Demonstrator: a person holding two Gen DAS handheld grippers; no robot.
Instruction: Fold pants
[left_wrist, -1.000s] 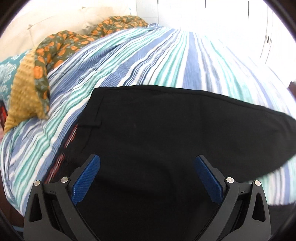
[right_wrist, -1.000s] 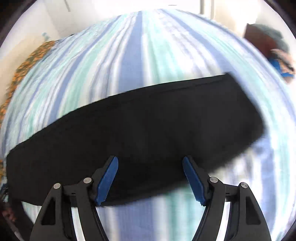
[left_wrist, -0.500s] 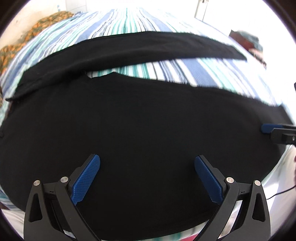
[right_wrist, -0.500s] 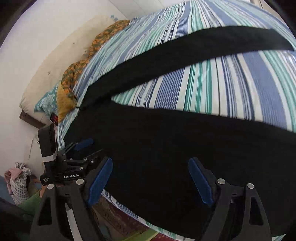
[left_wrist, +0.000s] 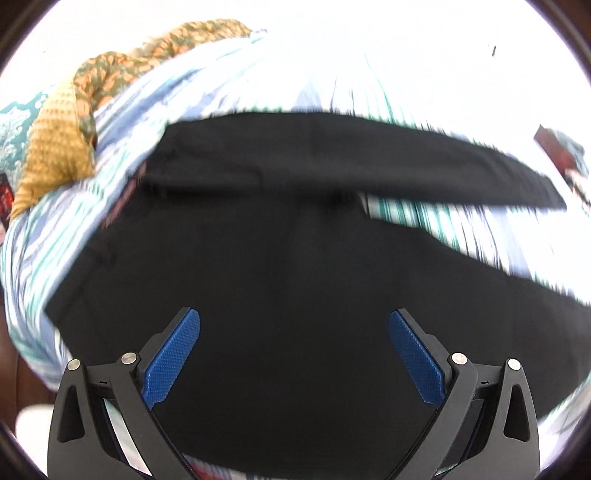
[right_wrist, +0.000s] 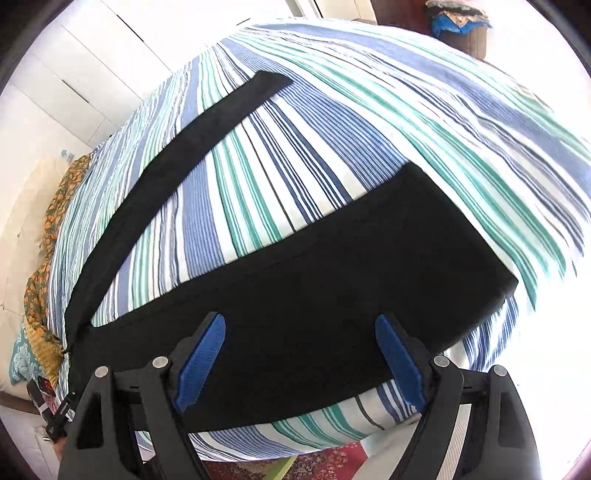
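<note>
We see left gripper (left_wrist: 294, 325) jaws wide apart, gripping nothing | right gripper (right_wrist: 300, 332) jaws apart too, empty | black pants (right_wrist: 332, 277) lie flat below both, legs spread apart on striped bedsheet (right_wrist: 369, 129).

Pants (right_wrist: 332, 295) flat on bed (right_wrist: 369, 129), legs spread apart; pillows (left_wrist: 55, 155) behind waistband end
</note>
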